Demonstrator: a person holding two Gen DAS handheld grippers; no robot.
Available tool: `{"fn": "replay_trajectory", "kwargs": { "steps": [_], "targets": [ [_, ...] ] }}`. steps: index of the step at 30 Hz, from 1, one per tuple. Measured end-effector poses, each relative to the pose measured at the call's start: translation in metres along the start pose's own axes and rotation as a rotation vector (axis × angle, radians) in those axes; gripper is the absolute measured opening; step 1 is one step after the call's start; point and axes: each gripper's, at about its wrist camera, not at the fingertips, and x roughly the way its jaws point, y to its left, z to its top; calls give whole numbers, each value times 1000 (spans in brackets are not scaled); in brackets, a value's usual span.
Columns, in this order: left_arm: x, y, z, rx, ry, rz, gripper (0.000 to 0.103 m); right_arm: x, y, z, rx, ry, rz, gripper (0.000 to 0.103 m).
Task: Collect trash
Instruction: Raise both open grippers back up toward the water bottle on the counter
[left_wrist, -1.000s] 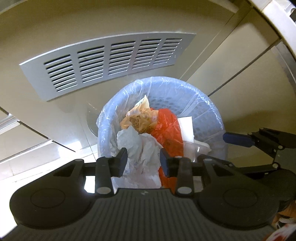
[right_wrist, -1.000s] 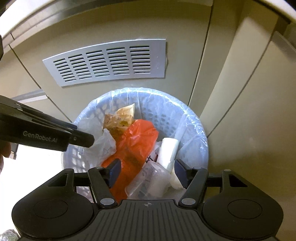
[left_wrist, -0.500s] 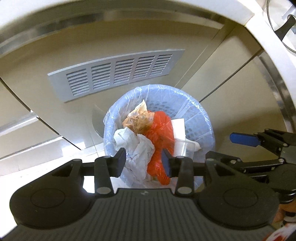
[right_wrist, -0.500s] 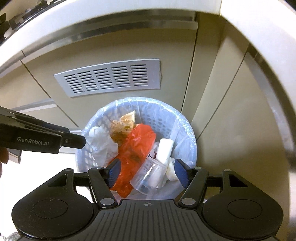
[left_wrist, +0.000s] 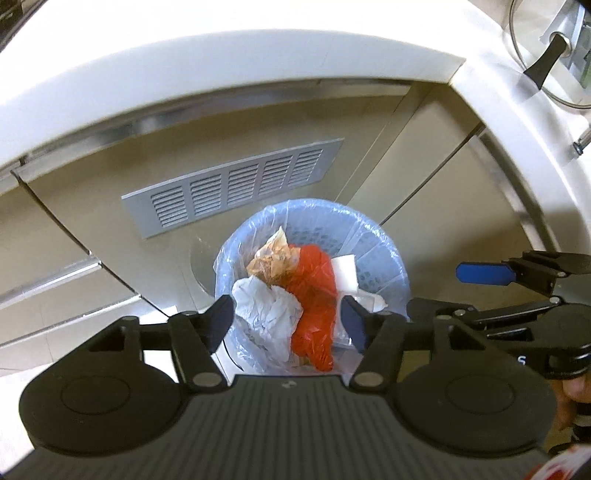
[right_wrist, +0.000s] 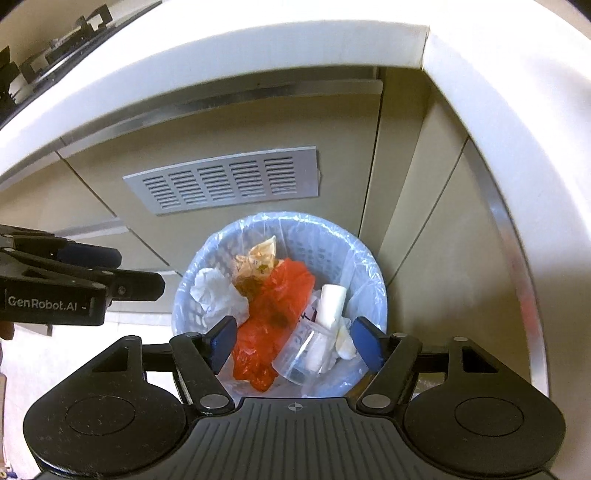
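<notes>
A pale blue waste basket (left_wrist: 384, 258) (right_wrist: 354, 254) with a clear liner stands on the floor below both grippers. Inside lie a crumpled white bag (left_wrist: 269, 306) (right_wrist: 218, 291), an orange plastic bag (left_wrist: 314, 291) (right_wrist: 273, 317), a brownish wrapper (left_wrist: 271, 256) (right_wrist: 258, 262), a clear plastic cup (right_wrist: 303, 350) and a white paper roll (right_wrist: 330, 302). My left gripper (left_wrist: 288, 325) hangs well above the basket, its jaws opening with nothing between them. High over the basket too, my right gripper (right_wrist: 293, 341) has its jaws opening and holds nothing.
Beige cabinet doors with a grey vent grille (left_wrist: 232, 184) (right_wrist: 225, 181) stand behind the basket, under a white countertop edge (left_wrist: 258, 55) (right_wrist: 258, 48). A pot lid with a black handle (left_wrist: 546, 55) sits on the counter at upper right. A stove (right_wrist: 55, 51) shows at upper left.
Both grippers have risen away from the basket, which now looks smaller. The left jaws have spread wider, clear of the white bag; the right jaws widened slightly.
</notes>
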Motion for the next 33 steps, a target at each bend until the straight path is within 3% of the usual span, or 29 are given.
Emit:
{"fn": "replay_trajectory", "kwargs": {
  "steps": [9, 19, 25, 33],
  "targets": [
    [-27, -9, 18, 34, -65, -17, 67, -32, 1, 18, -24, -82, 4, 71],
    [-85, -20, 64, 79, -223, -19, 67, -99, 4, 54, -122, -316, 18, 71],
    [-114, -20, 104, 158, -325, 53, 67, -119, -2, 97, -194, -417, 10, 71],
    [-116, 3, 164, 380, -403, 186, 67, -100, 8, 167, -346, -491, -48, 70]
  ]
}}
